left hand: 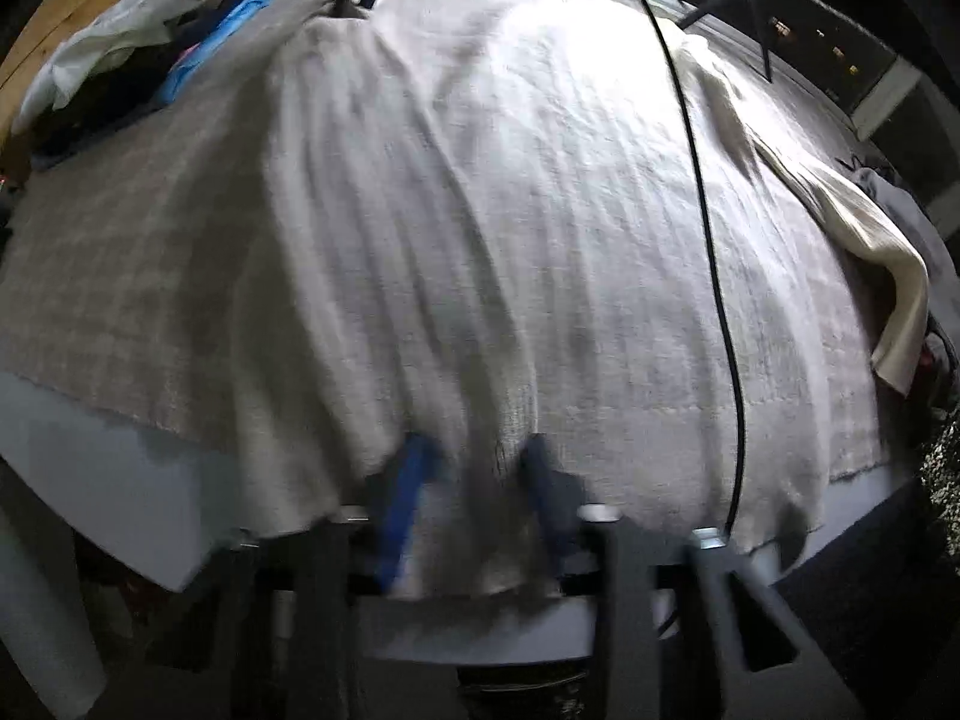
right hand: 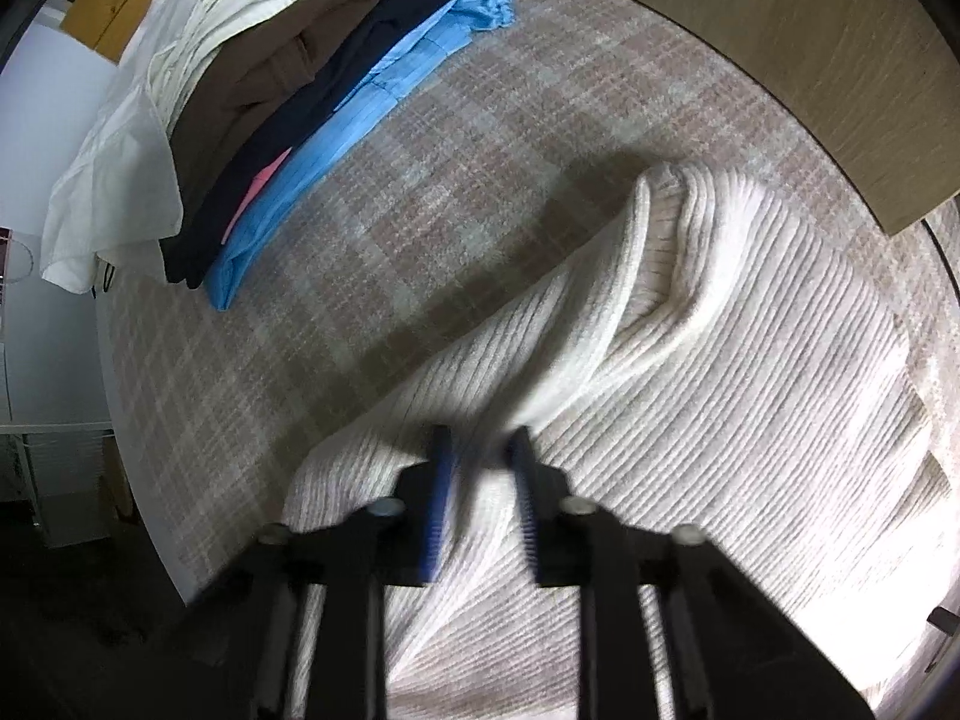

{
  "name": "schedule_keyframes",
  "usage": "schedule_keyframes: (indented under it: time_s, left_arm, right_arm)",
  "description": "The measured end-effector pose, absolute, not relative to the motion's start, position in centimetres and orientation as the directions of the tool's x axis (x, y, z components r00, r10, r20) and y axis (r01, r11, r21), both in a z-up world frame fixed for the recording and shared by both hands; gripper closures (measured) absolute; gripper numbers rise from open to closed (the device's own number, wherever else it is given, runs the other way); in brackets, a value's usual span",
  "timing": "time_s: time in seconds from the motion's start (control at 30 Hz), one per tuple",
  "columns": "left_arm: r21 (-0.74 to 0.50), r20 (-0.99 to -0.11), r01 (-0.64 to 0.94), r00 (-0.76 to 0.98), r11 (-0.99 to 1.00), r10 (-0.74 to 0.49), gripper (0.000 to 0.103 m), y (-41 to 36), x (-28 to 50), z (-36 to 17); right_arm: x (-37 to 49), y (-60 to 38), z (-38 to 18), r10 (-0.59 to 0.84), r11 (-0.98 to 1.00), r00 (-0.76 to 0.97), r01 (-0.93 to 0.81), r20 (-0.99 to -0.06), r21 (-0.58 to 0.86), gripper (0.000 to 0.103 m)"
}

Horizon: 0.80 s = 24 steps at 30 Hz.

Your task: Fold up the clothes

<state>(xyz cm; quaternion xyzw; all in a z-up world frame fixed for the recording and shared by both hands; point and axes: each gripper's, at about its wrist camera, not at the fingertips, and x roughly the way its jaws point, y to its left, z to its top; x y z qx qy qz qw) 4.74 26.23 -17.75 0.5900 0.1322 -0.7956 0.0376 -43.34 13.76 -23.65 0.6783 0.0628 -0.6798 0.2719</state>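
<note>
- Left wrist: steep downward look, close over white ribbed garment (left hand: 480,210) at table's near edge
- Right wrist: steep, close; shares garment (right hand: 720,360) and folded stack (right hand: 270,120)

You have: cream ribbed sweater (right hand: 750,330); beige-grey plaid cloth (right hand: 420,192); stack (right hand: 288,96) layered white, brown, navy, pink, light blue.

No legible text or labels.
</note>
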Motion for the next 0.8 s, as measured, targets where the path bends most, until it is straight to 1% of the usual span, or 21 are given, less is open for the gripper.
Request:
schedule_keyframes:
  time_s: [0.07,0.3,0.43,0.5,0.57,0.63,0.7,0.77,0.8]
  left_arm:
    - [-0.241,-0.933,0.271,-0.328,-0.932,0.146,0.100,24.4,5.3,-17.2]
    - [-0.160,-0.919,0.354,-0.394,-0.921,0.009,0.100,21.0,7.4,-12.9]
    - [-0.070,-0.904,0.335,-0.419,-0.940,-0.082,0.100,21.5,9.1,-9.7]
    - [-0.033,-0.899,0.307,-0.426,-0.951,-0.106,0.100,22.0,9.4,-9.0]
    - [0.004,-0.900,0.258,-0.420,-0.966,-0.116,0.100,22.3,9.1,-9.1]
    - [0.007,-0.916,0.195,-0.393,-0.981,-0.085,0.099,23.3,9.7,-10.4]
    - [-0.001,-0.946,0.131,-0.321,-0.991,-0.041,0.099,24.8,9.7,-13.5]
    - [-0.007,-0.966,0.075,-0.256,-0.997,-0.013,0.094,26.1,9.6,-16.4]
    - [-0.016,-0.972,0.070,-0.236,-0.997,-0.001,0.094,26.3,9.5,-17.2]
  right_arm:
    - [-43.5,14.0,-23.4,-0.298,-0.844,0.064,0.449,-0.952,0.294,0.098]
    - [-45.8,17.0,-21.0,-0.381,-0.833,0.039,0.420,-0.924,0.361,0.099]
    - [-45.3,18.6,-19.9,-0.424,-0.829,0.031,0.390,-0.905,0.401,0.099]
    - [-44.4,19.9,-19.5,-0.449,-0.825,0.029,0.369,-0.893,0.427,0.099]
    - [-44.6,20.9,-20.0,-0.465,-0.825,0.030,0.346,-0.885,0.446,0.099]
    - [-44.3,21.3,-21.2,-0.462,-0.834,0.033,0.322,-0.886,0.447,0.099]
    - [-43.7,21.8,-22.9,-0.440,-0.849,0.045,0.306,-0.897,0.431,0.099]
    - [-43.3,21.9,-23.9,-0.409,-0.862,0.048,0.306,-0.911,0.403,0.099]
    - [-43.1,22.0,-24.2,-0.399,-0.865,0.051,0.311,-0.916,0.394,0.099]
